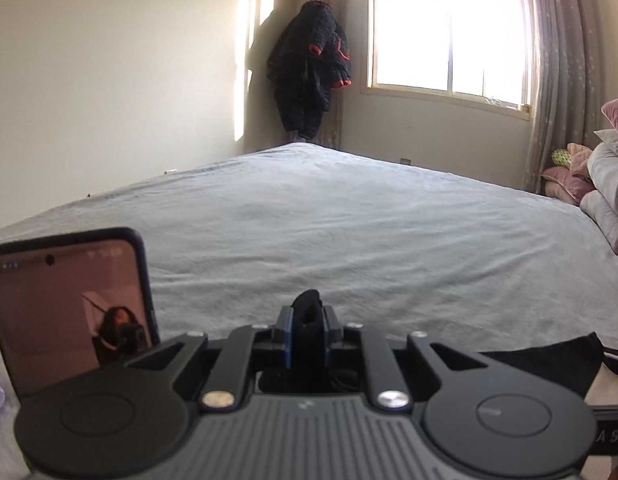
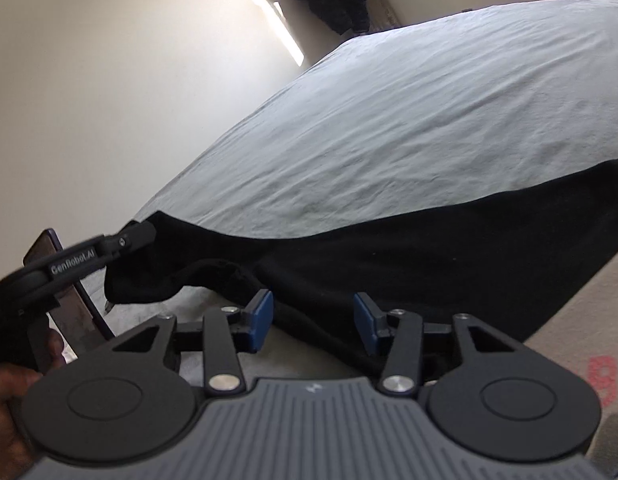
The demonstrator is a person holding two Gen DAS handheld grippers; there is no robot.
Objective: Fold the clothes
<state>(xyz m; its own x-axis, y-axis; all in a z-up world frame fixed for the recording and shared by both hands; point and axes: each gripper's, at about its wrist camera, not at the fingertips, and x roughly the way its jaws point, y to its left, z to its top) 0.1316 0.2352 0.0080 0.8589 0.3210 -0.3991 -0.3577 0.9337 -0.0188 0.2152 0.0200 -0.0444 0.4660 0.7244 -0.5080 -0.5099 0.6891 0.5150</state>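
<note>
Left gripper (image 1: 308, 322) pinches the black garment (image 2: 429, 248) over the bed (image 1: 349, 220); right gripper (image 2: 313, 318) gapes around its hem.

Daylight is pouring through a window (image 1: 449, 32) flanked by a grey curtain (image 1: 557, 76). A grey-sheeted bed (image 1: 329, 216) is filling the room, cream walls (image 1: 109, 80) glowing, pillows (image 1: 605, 184) piling rightward.

Light source: daylight is pouring through the window (image 1: 449, 28), ahead and to the right of the left gripper (image 1: 308, 322), blowing out the panes.
Wall: sun streaks (image 1: 245, 64) are glaring beyond the bed (image 1: 349, 220).
Shadows: the black garment (image 2: 429, 248) is showing no detail.
Blur: the right wrist view is smearing slightly.
Edges: fisheye is bending lines and darkening the corners.
</note>
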